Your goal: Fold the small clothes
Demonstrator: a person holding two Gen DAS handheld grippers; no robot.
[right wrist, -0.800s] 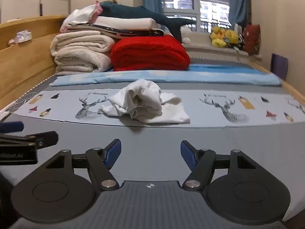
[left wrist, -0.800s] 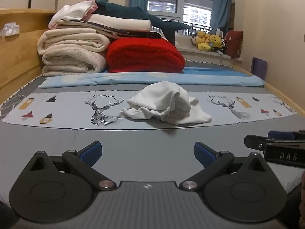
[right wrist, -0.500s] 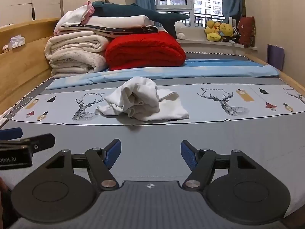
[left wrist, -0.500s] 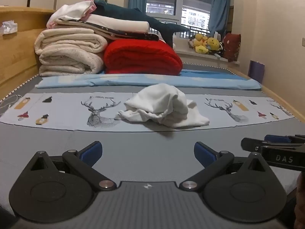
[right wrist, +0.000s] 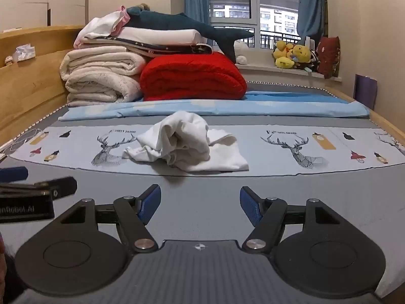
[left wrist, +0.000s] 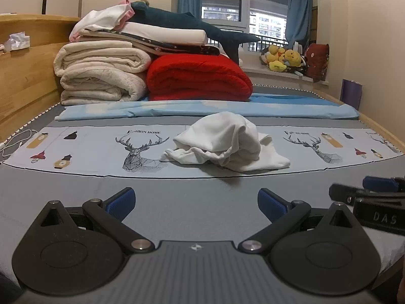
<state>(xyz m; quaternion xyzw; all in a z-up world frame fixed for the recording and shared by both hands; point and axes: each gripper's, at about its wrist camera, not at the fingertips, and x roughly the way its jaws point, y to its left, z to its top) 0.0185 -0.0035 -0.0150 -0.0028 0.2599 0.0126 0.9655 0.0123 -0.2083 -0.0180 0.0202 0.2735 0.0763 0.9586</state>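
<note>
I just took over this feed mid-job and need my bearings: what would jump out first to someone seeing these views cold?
The crumpled white garment lies unfolded in the middle of the bed, on the pale deer-print sheet, ahead of both grippers. Behind it, a red folded blanket sits beside cream blankets, with a dark plush shark on top of the pile. The left gripper and right gripper are both open, short of the garment.

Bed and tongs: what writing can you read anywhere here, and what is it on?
"...HION HOME": on the deer-print cloth, above the left deer; first letters unclear.
"DAS": on the right tongs, seen from the left camera.
"...nfiobot.AI": on the left tongs, seen from the right camera; start cut off.
Lettering above the right deer: too blurred.
</note>
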